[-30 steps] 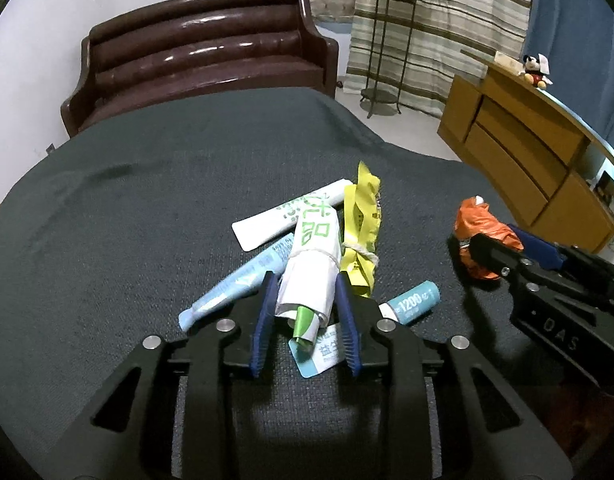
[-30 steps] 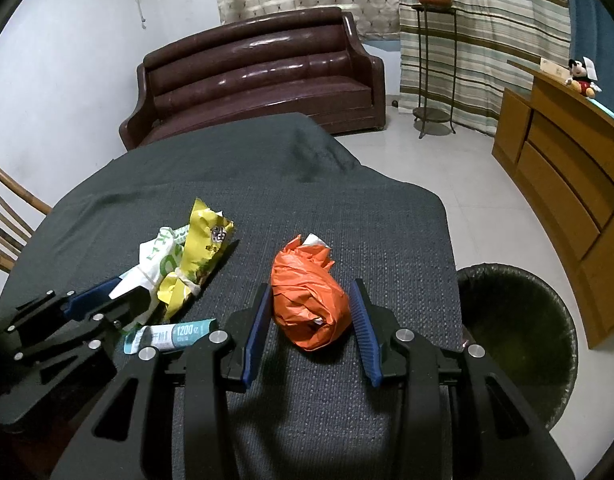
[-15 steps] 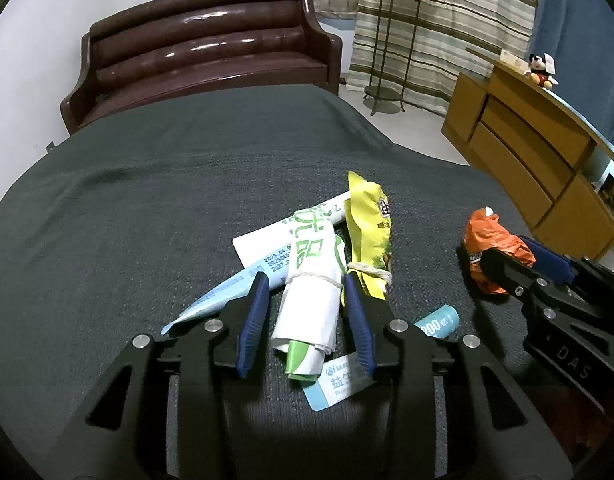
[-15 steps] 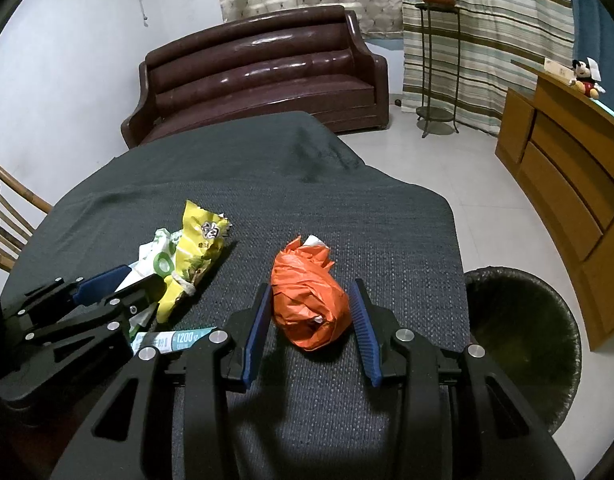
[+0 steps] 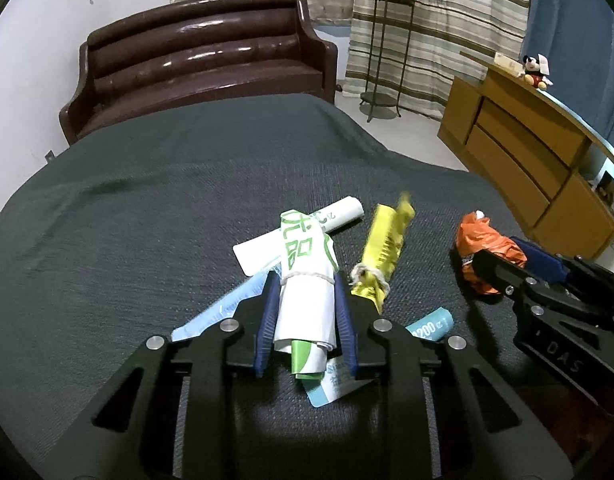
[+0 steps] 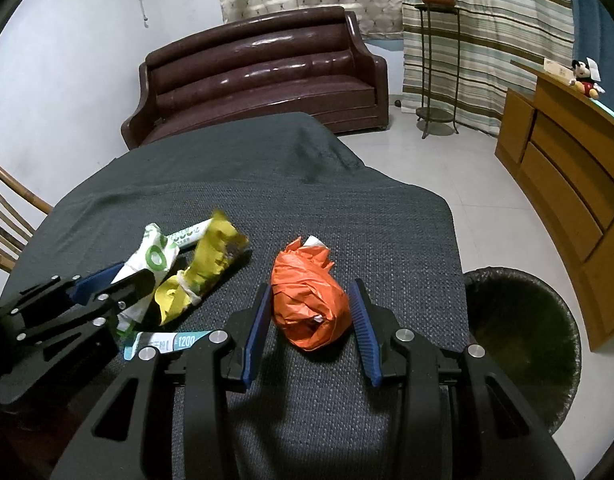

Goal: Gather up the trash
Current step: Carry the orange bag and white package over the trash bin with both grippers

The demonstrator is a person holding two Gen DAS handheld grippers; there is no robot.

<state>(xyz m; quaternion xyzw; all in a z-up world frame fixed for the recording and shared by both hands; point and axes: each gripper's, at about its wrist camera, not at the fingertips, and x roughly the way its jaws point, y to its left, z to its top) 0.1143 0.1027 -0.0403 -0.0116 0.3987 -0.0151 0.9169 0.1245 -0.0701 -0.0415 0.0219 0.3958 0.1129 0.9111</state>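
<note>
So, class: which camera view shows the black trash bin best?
The right wrist view: the trash bin stands on the floor beside the table, its rim and dark inside in sight. The left wrist view does not show it at all.

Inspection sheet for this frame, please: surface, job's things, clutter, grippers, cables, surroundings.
Surface: table under a dark grey cloth.
Job's things: white-green wrapper, yellow wrapper, orange bag, white tube, teal tube, light blue tube; black bin on the floor.
Clutter: nothing seen.
Grippers: left gripper closing on the white-green wrapper; right gripper astride the orange bag, contact unclear.
Cables: nothing seen.
Surroundings: brown sofa, plant stand, wooden cabinet.
</note>
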